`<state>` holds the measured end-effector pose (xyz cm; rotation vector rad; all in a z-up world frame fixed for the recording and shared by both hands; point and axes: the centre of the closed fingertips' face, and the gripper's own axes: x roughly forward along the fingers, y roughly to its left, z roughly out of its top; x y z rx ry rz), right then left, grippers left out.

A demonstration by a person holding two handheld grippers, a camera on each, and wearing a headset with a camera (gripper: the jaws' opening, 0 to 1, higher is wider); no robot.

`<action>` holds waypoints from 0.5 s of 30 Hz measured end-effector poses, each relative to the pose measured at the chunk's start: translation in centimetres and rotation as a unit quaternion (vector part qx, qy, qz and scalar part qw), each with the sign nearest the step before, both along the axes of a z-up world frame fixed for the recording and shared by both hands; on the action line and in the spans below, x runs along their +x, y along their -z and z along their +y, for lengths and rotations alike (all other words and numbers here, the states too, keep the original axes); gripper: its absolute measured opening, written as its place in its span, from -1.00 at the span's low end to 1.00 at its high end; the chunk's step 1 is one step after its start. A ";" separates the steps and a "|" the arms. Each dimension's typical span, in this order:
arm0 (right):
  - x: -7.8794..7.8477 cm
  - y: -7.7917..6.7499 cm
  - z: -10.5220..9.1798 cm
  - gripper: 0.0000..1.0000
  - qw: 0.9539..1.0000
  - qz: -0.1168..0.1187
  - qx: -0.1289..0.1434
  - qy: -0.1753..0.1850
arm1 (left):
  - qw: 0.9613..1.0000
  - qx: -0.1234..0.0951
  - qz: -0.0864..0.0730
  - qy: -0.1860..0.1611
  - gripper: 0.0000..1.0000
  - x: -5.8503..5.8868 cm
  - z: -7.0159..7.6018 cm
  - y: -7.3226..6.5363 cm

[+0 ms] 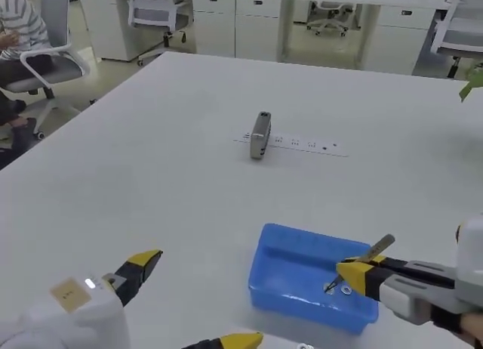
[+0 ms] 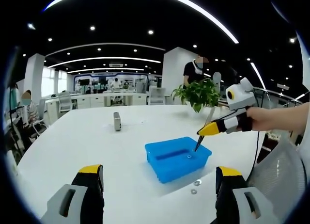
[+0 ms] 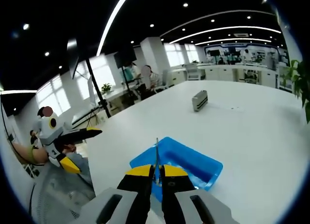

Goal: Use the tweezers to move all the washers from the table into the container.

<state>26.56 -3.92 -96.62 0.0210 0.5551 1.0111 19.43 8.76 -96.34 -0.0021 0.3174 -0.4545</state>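
Nothing written here can be read. The tan sticker [image 1: 68, 292] on the back of the left gripper [image 1: 196, 298] has marks too small to make out. The pale strip [image 1: 309, 144] lying on the white table [image 1: 151, 175], well ahead of both tools, shows only a row of tiny dark specks, and a grey block [image 1: 259, 134] stands on one end of it. The right gripper [image 1: 355, 272] is clamped on a pair of metal tweezers [image 1: 381, 246]. They slant down out of its jaws so that their tips sit inside the blue container [image 1: 302, 239], low over its floor. One washer [image 1: 346, 291] lies on that floor just beside the tips; I cannot tell whether the tips pinch anything themselves. In the right gripper view the two jaws stand almost together with the tweezers [image 3: 156, 153] running forward between them over the container [image 3: 193, 161]. The left gripper is released, its jaws spread wide with nothing between them, and it hangs low over the table on the near side of the container. In the left gripper view, the container [image 2: 169, 168] sits straight ahead between the jaws. Two loose washers [image 2: 195, 186] lie on the table just in front of its near wall, closer to the right-hand jaw. Beyond them the right gripper [image 2: 213, 129] points the tweezers [image 2: 199, 142] down into the container.
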 end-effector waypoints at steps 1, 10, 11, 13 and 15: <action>0.2 0.0 0.1 -0.94 1.000 -0.001 -0.001 -0.001 | 1.000 0.002 -0.001 0.001 0.97 0.0 0.0 0.0; 2.1 1.8 -0.1 -0.94 1.000 -0.005 -0.024 -0.005 | 1.000 -0.002 -0.010 -0.008 0.97 0.0 0.3 -0.4; 2.4 1.9 -0.1 -0.94 1.000 -0.002 -0.026 -0.004 | 1.000 -0.002 -0.011 -0.009 0.97 0.1 0.3 -0.4; 2.8 2.1 -0.2 -0.94 1.000 -0.003 -0.027 -0.003 | 1.000 -0.002 -0.011 -0.009 0.96 0.1 0.4 -0.4; 3.4 2.5 -0.3 -0.94 1.000 -0.002 -0.030 0.001 | 1.000 -0.003 -0.013 -0.011 0.95 0.1 0.5 -0.5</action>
